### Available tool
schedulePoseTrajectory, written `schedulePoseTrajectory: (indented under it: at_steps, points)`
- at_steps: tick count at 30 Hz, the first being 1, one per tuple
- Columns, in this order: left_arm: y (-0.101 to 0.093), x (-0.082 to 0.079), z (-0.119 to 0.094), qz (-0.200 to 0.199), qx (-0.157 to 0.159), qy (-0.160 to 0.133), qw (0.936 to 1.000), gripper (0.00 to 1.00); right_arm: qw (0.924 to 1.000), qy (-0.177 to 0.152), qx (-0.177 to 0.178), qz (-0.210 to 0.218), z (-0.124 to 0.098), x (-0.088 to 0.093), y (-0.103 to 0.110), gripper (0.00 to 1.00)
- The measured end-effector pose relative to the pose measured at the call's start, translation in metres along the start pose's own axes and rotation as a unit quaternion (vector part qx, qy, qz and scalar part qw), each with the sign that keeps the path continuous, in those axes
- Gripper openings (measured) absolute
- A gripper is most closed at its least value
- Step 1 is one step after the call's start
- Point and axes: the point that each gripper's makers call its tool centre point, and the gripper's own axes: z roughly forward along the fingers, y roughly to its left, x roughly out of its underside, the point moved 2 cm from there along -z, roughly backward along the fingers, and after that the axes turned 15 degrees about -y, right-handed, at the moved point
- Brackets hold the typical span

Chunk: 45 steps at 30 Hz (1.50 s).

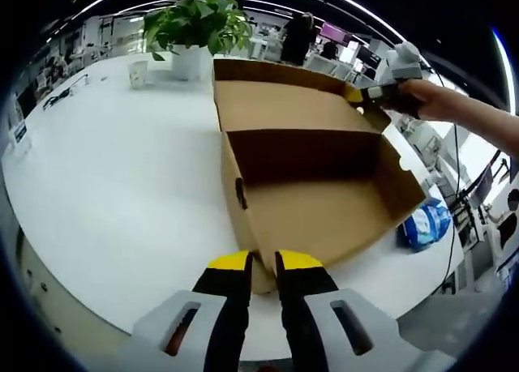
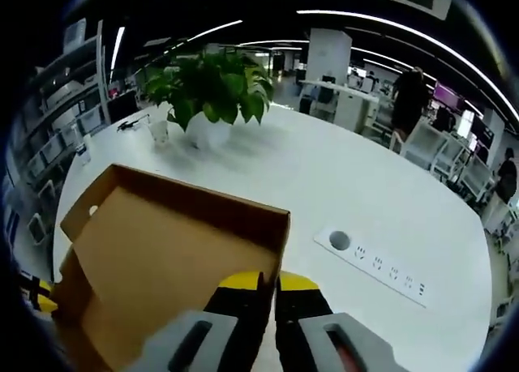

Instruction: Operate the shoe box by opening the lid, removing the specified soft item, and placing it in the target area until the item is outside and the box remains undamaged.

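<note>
The shoe box (image 1: 312,198) stands open and bare inside on the white bench (image 1: 122,186), its lid (image 2: 162,250) swung back. The left gripper (image 1: 264,262) pinches the box's near wall; the right gripper (image 2: 268,283) is clamped on the lid's edge. A blue soft package (image 1: 425,224) lies just beside the box

One shoe box (image 1: 316,186), one potted plant (image 1: 195,27), one cup (image 1: 138,73) — one blue bag (image 1: 426,224).
</note>
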Motion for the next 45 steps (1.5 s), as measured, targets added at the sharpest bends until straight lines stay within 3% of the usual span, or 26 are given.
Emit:
schedulePoseTrajectory:
  at_steps: [11,23,32,45]
  points:
    - [-0.002,0.000,-0.001,0.007,0.001,0.001,1.0000,0.11,0.9987,-0.044,-0.006,-0.027,-0.032,-0.023,0.004,0.00]
    - [-0.003,-0.001,-0.001,0.008,0.004,-0.003,1.0000,0.12,0.9973,-0.064,-0.009,-0.035,-0.058,-0.025,0.013,0.00]
    - [-0.003,-0.003,-0.001,0.004,0.005,-0.008,0.9999,0.13,0.9967,-0.075,-0.005,-0.030,-0.086,-0.016,0.022,0.00]
    - [-0.002,-0.008,-0.004,-0.016,0.005,-0.026,0.9995,0.10,0.9968,-0.076,0.008,-0.022,-0.122,0.016,0.039,0.00]
